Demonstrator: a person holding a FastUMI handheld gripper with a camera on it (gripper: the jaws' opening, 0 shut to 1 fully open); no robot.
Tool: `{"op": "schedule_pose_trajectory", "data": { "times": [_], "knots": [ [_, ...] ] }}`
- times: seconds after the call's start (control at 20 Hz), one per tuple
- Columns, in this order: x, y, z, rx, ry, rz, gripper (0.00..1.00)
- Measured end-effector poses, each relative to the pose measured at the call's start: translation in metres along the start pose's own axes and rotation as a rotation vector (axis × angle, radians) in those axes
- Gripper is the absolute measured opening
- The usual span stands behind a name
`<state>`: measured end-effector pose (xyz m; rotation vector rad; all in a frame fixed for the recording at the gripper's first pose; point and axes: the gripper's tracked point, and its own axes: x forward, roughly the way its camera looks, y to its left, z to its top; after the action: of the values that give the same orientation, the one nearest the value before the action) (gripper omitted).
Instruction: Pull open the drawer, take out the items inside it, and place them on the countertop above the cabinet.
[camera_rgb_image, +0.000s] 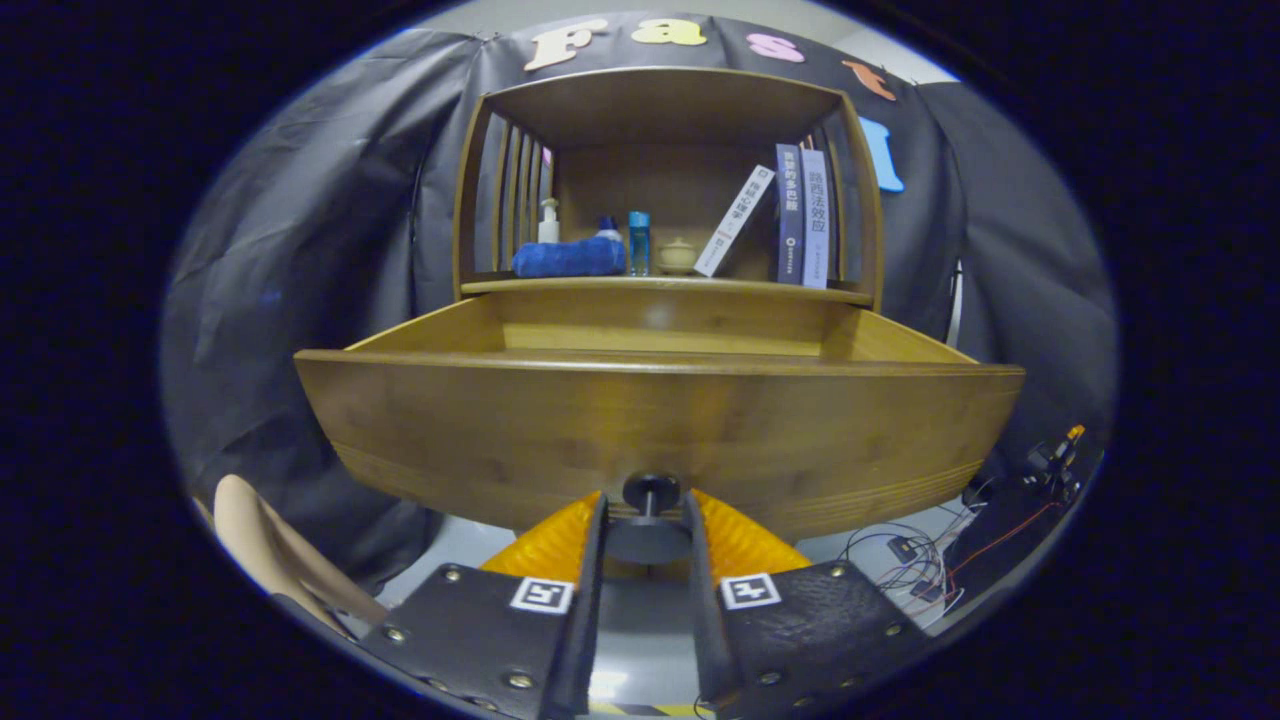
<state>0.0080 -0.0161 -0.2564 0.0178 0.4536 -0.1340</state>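
With the gripper (645, 530) pinching the knob (650, 492), the drawer (660, 430) stands pulled out; next comes letting go and reaching inside.

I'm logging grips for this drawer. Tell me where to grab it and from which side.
Grip the round knob by its thin stem, coming straight from the front of the drawer. The gripper already has a finger either side of it.
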Motion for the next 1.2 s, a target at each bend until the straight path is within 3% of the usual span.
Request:
{"op": "schedule_pose_trajectory", "data": {
  "times": [0.2, 0.3, 0.5, 0.65, 1.05, 1.2],
  "knots": [
    [-0.028, 0.001, 0.041, -0.072, -0.129, 0.012, 0.83],
    [-0.038, 0.006, 0.076, -0.069, -0.202, 0.023, 0.82],
    [-0.03, 0.027, 0.139, -0.045, -0.262, 0.121, 0.82],
    [-0.003, 0.021, 0.183, -0.019, -0.284, 0.104, 0.86],
    [0.097, 0.014, 0.183, -0.165, 0.014, 0.096, 0.86],
    [0.123, 0.017, 0.162, -0.213, 0.147, 0.127, 0.86]
  ]
}}
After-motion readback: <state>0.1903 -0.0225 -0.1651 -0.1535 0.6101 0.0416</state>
